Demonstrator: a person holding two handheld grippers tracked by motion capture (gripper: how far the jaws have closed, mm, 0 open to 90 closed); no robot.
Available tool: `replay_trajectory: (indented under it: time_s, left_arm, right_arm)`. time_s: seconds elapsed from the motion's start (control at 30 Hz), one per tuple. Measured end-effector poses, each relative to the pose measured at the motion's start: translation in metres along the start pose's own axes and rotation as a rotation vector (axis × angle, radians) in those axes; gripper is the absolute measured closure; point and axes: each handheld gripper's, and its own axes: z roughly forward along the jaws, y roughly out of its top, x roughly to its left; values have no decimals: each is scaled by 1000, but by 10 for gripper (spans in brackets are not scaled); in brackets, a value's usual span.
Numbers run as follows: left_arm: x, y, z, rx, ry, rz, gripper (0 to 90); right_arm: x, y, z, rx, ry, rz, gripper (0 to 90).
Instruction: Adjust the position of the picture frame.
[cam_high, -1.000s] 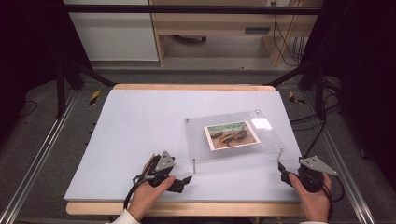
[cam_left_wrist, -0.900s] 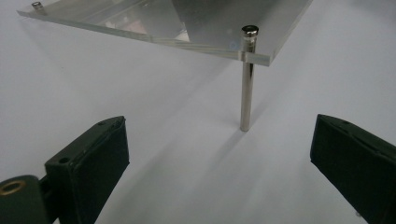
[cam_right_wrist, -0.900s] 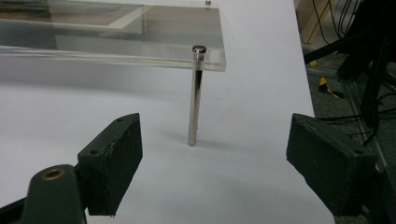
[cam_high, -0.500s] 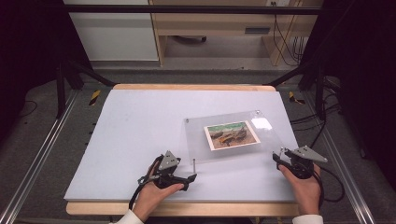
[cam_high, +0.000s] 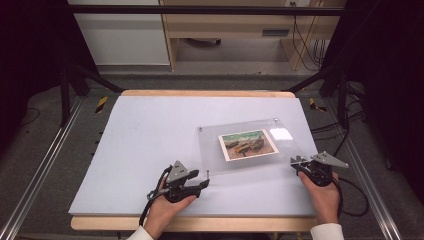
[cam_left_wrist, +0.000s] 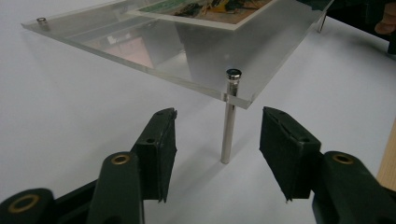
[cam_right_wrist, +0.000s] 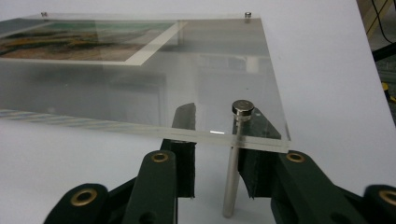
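From above, my left gripper (cam_high: 204, 183) sits at the near left corner of the clear acrylic frame (cam_high: 247, 145), which stands on the white table (cam_high: 140, 135) with a photo (cam_high: 247, 143) in it; my right gripper (cam_high: 296, 162) is at its near right corner. Along my left jaws, parted wide, a metal standoff post (cam_left_wrist: 229, 121) stands between them, untouched. Along my right jaws, narrowed but not touching, another post (cam_right_wrist: 234, 158) rises between them under the panel.

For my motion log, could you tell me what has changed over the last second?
The right gripper moved inward to the acrylic frame's near right post, jaws straddling it. The left gripper edged towards the near left post. The frame and photo stayed put.
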Motion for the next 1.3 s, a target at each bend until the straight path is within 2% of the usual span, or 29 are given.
replay_trajectory:
  time_s: [0.2,0.23,0.37,0.4,0.5,0.63,0.7,0.73,0.77,0.8,0.97,1.0,1.03,1.17,1.3]
  left_arm:
    - [1,-1,3,1,2,2,470]
    - [0,-2,6,2,-2,0,464]
    - [-2,-2,11,-5,-12,-10,461]
    - [-3,2,14,-17,-12,1,495]
    - [-2,8,17,-45,-30,-9,586]
    - [-1,10,19,-95,-35,-1,729]
    - [0,11,19,-103,-39,-1,792]
    - [1,10,20,-125,-54,-30,826]
    - [2,9,20,-135,-64,-62,835]
    - [2,8,21,-138,-66,-69,840]
    - [1,8,20,-133,-54,-52,841]
    - [1,8,20,-131,-52,-51,841]
    - [1,9,20,-130,-52,-52,841]
    - [1,10,19,-127,-49,-51,841]
    - [0,10,19,-122,-44,-47,841]
  right_arm:
    - [-4,2,-3,-35,12,29,741]
    - [-6,4,-4,-58,25,60,757]
    - [-8,8,-7,-71,35,90,806]
    - [-9,9,-8,-69,40,106,814]
    - [-9,10,-10,-66,45,114,823]
    - [-9,10,-10,-63,43,114,823]
    - [-9,10,-10,-61,45,116,824]
    - [-9,10,-10,-67,46,119,825]
    - [-8,10,-10,-67,45,120,825]
    - [-8,10,-10,-66,44,118,825]
    - [-8,9,-9,-61,32,100,798]
    - [-7,9,-8,-54,-4,61,772]
    - [-7,9,-8,-58,-6,56,770]
    - [-7,10,-8,-70,-1,47,758]
    - [-6,11,-4,-68,11,45,815]
